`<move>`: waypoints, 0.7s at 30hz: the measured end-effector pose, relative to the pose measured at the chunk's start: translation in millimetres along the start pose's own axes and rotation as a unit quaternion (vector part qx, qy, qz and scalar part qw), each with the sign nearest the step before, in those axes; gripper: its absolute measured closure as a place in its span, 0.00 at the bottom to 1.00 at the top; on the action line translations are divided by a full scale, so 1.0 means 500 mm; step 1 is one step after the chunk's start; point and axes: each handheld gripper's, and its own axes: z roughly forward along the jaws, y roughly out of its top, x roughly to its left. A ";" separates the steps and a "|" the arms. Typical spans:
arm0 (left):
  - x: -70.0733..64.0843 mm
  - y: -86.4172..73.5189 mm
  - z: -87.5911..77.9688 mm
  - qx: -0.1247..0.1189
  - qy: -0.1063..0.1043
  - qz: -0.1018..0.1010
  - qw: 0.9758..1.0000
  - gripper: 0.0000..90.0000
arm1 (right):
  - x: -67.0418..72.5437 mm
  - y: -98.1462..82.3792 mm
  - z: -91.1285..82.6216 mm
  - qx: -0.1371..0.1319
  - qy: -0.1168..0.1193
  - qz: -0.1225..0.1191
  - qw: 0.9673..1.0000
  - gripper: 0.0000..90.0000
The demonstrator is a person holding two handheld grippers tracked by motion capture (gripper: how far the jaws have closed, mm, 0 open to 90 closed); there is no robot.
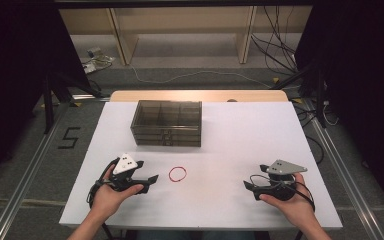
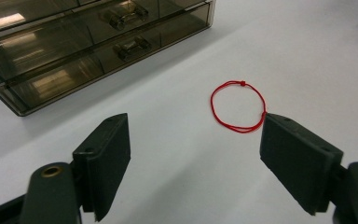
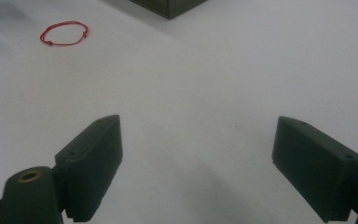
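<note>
On the white table (image 1: 230, 145), the left gripper (image 2: 193, 154), jaws apart and empty, should drop low to pinch the red string loop's (image 2: 237, 106) thin near strand, while the right gripper (image 3: 198, 163) waits, also spread.

Both forearms entered from the bottom edge of the high view. The left hand (image 1: 111, 194), at lower left, held the left gripper (image 1: 150, 180) with its jaws pointed toward the frame's centre, spread wide and empty. At lower right, the right hand (image 1: 289, 202) held the right gripper (image 1: 247, 186), jaws likewise wide apart, aimed leftward.
</note>
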 end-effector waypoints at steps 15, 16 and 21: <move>0.009 0.037 0.047 -0.015 0.022 0.104 0.994 0.46 | 0.008 0.004 0.001 0.003 -0.007 -0.005 1.000 0.18; 0.010 0.047 0.058 -0.011 0.029 0.132 0.991 0.49 | 0.008 0.003 0.001 0.004 -0.008 -0.005 1.000 0.18; 0.008 0.067 0.086 0.003 0.063 0.207 0.976 0.58 | 0.006 0.001 0.001 0.004 -0.010 -0.001 1.000 0.18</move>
